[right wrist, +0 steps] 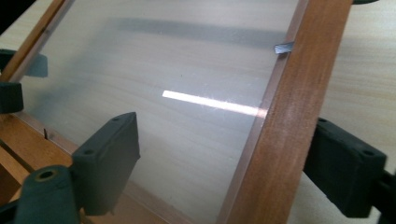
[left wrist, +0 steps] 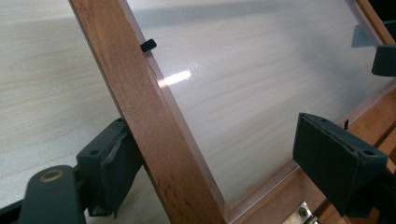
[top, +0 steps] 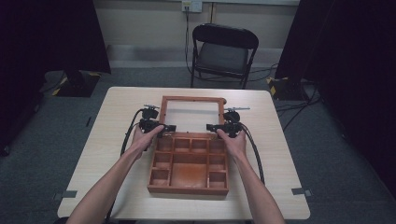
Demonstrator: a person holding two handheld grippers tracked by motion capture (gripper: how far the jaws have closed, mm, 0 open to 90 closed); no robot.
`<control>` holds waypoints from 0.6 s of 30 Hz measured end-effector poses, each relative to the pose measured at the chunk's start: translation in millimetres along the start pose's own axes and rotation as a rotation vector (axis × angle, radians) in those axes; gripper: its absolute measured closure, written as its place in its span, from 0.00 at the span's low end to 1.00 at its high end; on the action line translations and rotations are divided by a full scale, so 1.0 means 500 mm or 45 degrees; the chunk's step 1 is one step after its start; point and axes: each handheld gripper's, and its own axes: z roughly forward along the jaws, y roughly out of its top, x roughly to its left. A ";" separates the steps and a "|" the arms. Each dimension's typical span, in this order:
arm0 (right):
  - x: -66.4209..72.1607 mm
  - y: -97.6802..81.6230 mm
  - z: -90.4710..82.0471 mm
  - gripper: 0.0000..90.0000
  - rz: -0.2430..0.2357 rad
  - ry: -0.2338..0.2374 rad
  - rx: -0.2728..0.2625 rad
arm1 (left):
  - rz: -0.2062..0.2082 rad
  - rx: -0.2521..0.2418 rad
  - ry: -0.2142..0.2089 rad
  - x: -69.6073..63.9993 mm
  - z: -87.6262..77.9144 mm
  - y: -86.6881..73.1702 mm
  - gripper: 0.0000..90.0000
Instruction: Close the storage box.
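A brown wooden box (top: 188,189) with several compartments lies on the table, its lid (top: 191,99) swung open and flat behind it. The lid is a wooden frame around a clear pane (top: 191,116). My left gripper (top: 169,128) straddles the lid's left rail (left wrist: 154,140) just above the hinge side. One pad sits against the rail's outer face; the other hangs well clear over the pane (left wrist: 243,93). My right gripper (top: 213,127) straddles the right rail (right wrist: 289,121) the same way, with its inner pad over the pane (right wrist: 187,70). Both grippers (left wrist: 224,161) (right wrist: 226,163) are open.
The light wooden table (top: 116,112) has bare room on both sides of the box. A black folding chair (top: 224,51) stands beyond its far edge. Dark curtains hang at both sides, and cables run over the floor at the right (top: 294,112).
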 end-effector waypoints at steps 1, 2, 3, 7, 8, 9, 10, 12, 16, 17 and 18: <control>0.002 0.001 -0.002 0.18 0.002 0.000 -0.003 | 0.000 -0.007 0.004 -0.001 -0.001 0.000 0.19; 0.002 0.002 -0.002 0.18 -0.002 -0.003 -0.009 | 0.007 -0.010 0.012 0.000 -0.004 0.002 0.20; 0.002 0.002 -0.002 0.18 -0.002 -0.003 -0.009 | 0.007 -0.010 0.012 0.000 -0.004 0.002 0.22; 0.007 0.007 -0.012 0.21 -0.006 -0.011 -0.022 | 0.006 -0.028 0.046 -0.007 -0.015 0.005 0.26; 0.008 0.010 -0.020 0.23 -0.003 -0.004 -0.032 | 0.012 -0.040 0.056 -0.012 -0.021 0.008 0.27; 0.008 0.010 -0.020 0.23 -0.003 -0.004 -0.032 | 0.012 -0.040 0.056 -0.012 -0.021 0.008 0.27; 0.009 0.013 -0.028 0.24 0.002 0.008 -0.048 | 0.017 -0.058 0.048 -0.014 -0.030 0.011 0.27; 0.012 0.015 -0.035 0.24 0.001 0.014 -0.063 | 0.028 -0.071 0.038 -0.016 -0.039 0.012 0.28; 0.018 0.020 -0.053 0.26 -0.007 0.019 -0.087 | 0.044 -0.093 0.012 -0.020 -0.055 0.014 0.30; 0.018 0.020 -0.053 0.26 -0.007 0.019 -0.087 | 0.044 -0.093 0.012 -0.020 -0.055 0.014 0.30; 0.020 0.018 -0.059 0.26 -0.009 0.030 -0.104 | 0.055 -0.093 0.013 -0.021 -0.059 0.015 0.30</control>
